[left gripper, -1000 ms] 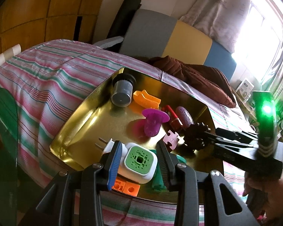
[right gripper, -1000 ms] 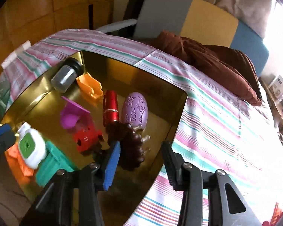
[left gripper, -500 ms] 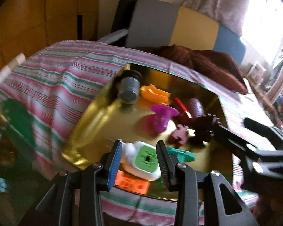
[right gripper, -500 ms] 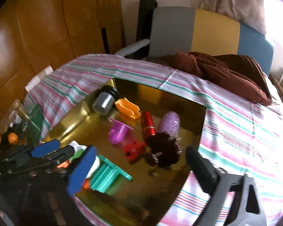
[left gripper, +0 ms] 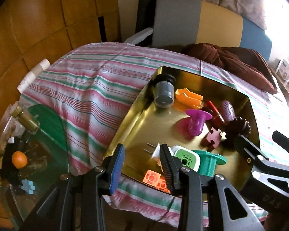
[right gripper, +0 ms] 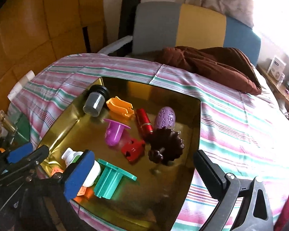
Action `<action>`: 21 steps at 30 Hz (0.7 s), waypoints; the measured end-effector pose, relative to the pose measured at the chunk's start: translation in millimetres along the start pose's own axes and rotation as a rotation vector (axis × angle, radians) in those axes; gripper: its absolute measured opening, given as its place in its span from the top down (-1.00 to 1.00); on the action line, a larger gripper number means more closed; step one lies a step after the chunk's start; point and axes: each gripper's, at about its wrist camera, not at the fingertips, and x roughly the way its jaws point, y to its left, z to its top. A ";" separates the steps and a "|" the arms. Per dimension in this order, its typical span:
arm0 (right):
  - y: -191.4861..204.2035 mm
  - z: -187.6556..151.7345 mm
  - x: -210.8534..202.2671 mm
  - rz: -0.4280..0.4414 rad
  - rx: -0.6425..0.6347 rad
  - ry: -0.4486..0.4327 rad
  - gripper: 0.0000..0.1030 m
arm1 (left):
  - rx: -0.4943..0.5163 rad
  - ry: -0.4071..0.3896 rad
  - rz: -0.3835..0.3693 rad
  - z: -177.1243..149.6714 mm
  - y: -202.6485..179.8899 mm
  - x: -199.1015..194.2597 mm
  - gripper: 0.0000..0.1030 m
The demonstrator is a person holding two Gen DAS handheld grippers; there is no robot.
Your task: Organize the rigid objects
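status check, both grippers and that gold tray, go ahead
Left gripper open, empty, at the tray's near edge. Right gripper wide open, empty, above the gold tray. Toys all loose in tray; nothing blocking.

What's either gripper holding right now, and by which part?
Nothing. The left gripper is open with only air between its fingers, above the gold tray's near edge. The right gripper is spread wide over the tray, clear of the dark brown gear-shaped piece.

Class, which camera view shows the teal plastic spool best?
The right wrist view: the teal spool lies unobstructed, flange and ribbed body visible. In the left wrist view, the left tongs hide its lower part.
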 end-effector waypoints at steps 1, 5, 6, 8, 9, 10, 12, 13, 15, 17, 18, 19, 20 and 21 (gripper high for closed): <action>-0.3 -0.5 -0.6 0.001 0.007 -0.001 -1.00 | 0.002 -0.004 0.015 0.2 -0.8 -1.2 0.27; 1.4 -1.7 -1.5 -0.016 0.017 0.004 -1.00 | 0.016 -0.018 0.044 0.8 -5.3 -5.0 0.27; 2.1 -2.1 -1.8 -0.018 0.015 0.003 -1.00 | 0.021 -0.017 0.044 0.9 -6.2 -6.3 0.27; 2.5 -2.6 -2.6 -0.025 0.021 -0.001 -0.99 | 0.027 -0.012 0.042 0.7 -7.5 -8.0 0.27; 2.0 -2.5 -2.5 -0.027 0.028 0.000 -0.99 | 0.026 -0.009 0.036 0.7 -7.6 -8.3 0.27; 1.2 -2.5 -2.4 -0.028 0.036 0.002 -0.99 | 0.024 -0.007 0.027 0.5 -7.4 -8.5 0.27; -0.2 -2.5 -2.4 -0.032 0.049 0.005 -0.99 | 0.016 -0.005 0.014 0.4 -7.0 -8.5 0.27; -0.7 -2.6 -2.4 -0.038 0.056 0.006 -0.99 | 0.013 -0.006 0.015 0.3 -6.8 -8.6 0.27; -1.0 -3.0 -2.6 -0.043 0.060 0.006 -0.99 | 0.015 -0.009 0.021 0.3 -7.4 -8.9 0.27; -0.9 -3.3 -2.3 -0.051 0.060 0.008 -0.99 | 0.015 -0.015 0.018 0.2 -7.7 -10.0 0.27; -1.0 -3.4 -2.2 -0.051 0.061 0.008 -0.99 | 0.016 -0.017 0.014 0.1 -8.1 -10.6 0.27; -1.0 -3.6 -2.0 -0.051 0.061 0.009 -0.99 | 0.018 -0.018 0.009 0.2 -7.9 -10.8 0.27; -1.3 -3.5 -1.7 -0.055 0.063 0.010 -0.99 | 0.019 -0.019 0.004 0.2 -8.6 -11.3 0.27; -1.7 -3.6 -1.7 -0.058 0.065 0.009 -0.99 | 0.023 -0.021 0.007 -0.2 -9.3 -12.0 0.27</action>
